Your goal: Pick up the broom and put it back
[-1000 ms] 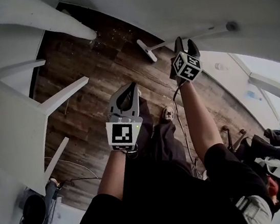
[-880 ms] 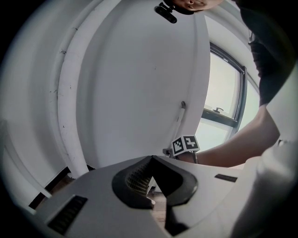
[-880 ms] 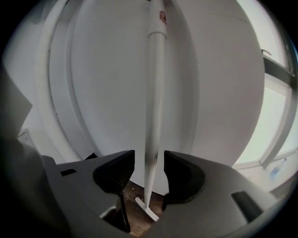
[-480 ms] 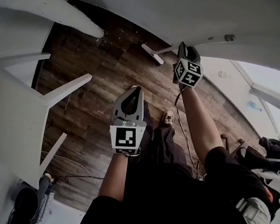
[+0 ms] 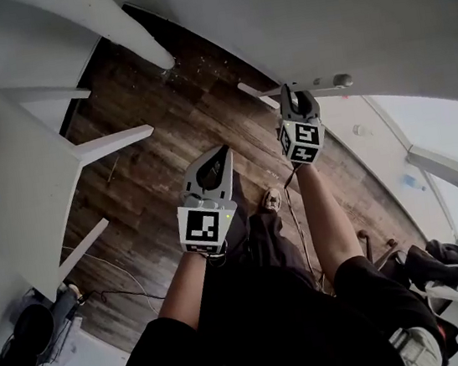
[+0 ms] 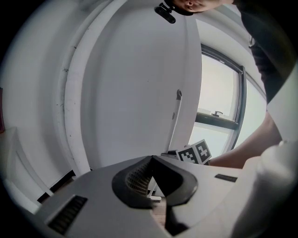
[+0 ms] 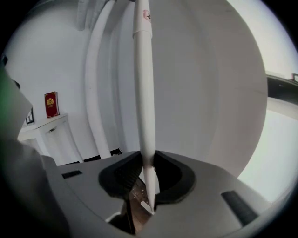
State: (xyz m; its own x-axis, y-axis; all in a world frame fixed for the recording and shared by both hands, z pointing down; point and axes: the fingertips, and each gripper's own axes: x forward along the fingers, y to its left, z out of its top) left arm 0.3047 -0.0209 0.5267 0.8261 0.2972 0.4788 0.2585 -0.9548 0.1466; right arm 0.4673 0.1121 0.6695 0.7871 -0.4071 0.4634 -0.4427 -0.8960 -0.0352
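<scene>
Right hand-held gripper (image 5: 297, 102): jaws were spread a second ago, have just been closing, and now pinch the white handle of the broom (image 5: 322, 84). It has also rolled, so its marker cube faces the camera more squarely.

Head view: broom handle lies across the frame against the white wall, above the wood floor (image 5: 152, 176). Left hand-held gripper (image 5: 219, 155) hangs over the floor, well apart from the broom. White table (image 5: 17, 178) at left, legs visible.

Left gripper view: left hand-held gripper (image 6: 152, 158) has its jaw tips pressed together with nothing between them. Beyond it, the broom (image 6: 175, 118) rises in front of the wall, beside a window (image 6: 223, 116). The right gripper's marker cube sits just behind the jaws.

Right gripper view: right hand-held gripper (image 7: 148, 173) is clamped on the broom (image 7: 143, 93), both pads against the handle. The handle runs up from the jaws and out of the top of the frame. Red frame (image 7: 51, 103) hangs on the wall at left.
</scene>
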